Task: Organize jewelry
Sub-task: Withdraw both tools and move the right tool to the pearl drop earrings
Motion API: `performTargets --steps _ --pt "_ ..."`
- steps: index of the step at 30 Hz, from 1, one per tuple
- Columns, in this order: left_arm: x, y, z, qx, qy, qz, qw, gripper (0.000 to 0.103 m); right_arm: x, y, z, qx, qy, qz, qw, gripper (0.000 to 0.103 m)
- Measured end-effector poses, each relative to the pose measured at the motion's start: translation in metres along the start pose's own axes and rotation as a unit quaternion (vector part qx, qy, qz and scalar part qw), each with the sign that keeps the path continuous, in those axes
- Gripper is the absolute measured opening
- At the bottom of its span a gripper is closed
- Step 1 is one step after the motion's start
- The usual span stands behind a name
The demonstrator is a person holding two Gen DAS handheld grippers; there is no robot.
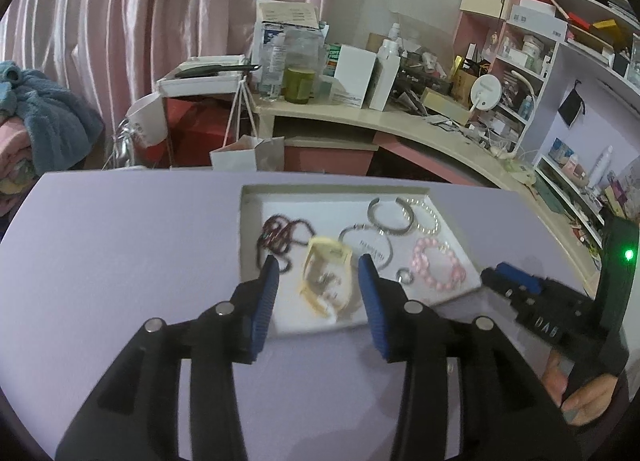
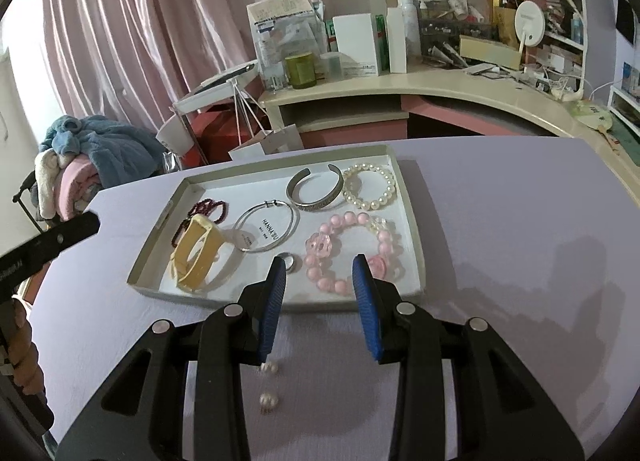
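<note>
A shallow white tray (image 1: 256,191) (image 2: 160,237) lies on the lilac table. In it are a yellow band (image 1: 328,249) (image 2: 188,273), a dark red bead string (image 1: 280,235) (image 2: 212,207), a thin silver bangle (image 2: 240,221), a silver cuff (image 2: 316,203), a pearl bracelet (image 2: 360,199), a pink bead bracelet (image 1: 420,257) (image 2: 316,247) and a small ring (image 2: 289,261). My left gripper (image 1: 319,265) is open over the yellow band, pads clear of it. My right gripper (image 2: 320,263) (image 1: 494,271) is open at the tray's near edge, before the pink bracelet. Two pearl studs (image 2: 269,368) lie under it.
A cluttered curved desk (image 2: 460,81) with boxes and bottles stands behind the table, with shelves (image 1: 560,61) at the right. Pink curtains hang at the back. A pile of towels (image 2: 80,157) sits far left. A hand (image 1: 588,393) holds the right gripper's handle.
</note>
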State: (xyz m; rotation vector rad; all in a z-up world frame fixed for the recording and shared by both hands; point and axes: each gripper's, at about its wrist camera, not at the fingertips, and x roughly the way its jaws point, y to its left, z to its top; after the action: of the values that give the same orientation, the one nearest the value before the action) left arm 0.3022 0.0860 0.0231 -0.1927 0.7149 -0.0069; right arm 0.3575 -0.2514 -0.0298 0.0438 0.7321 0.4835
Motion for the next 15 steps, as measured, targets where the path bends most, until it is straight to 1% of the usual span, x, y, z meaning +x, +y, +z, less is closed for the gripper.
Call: performTargets --steps 8,15 --pt "-0.032 0.021 -0.045 -0.005 0.006 0.012 0.9999 0.051 -0.020 0.004 -0.028 -0.007 0.004 -0.008 1.000 0.037" --pt "-0.051 0.026 -0.066 -0.006 0.002 0.008 1.0000 0.056 -0.014 0.012 -0.056 -0.017 0.034 -0.015 0.999 0.037"
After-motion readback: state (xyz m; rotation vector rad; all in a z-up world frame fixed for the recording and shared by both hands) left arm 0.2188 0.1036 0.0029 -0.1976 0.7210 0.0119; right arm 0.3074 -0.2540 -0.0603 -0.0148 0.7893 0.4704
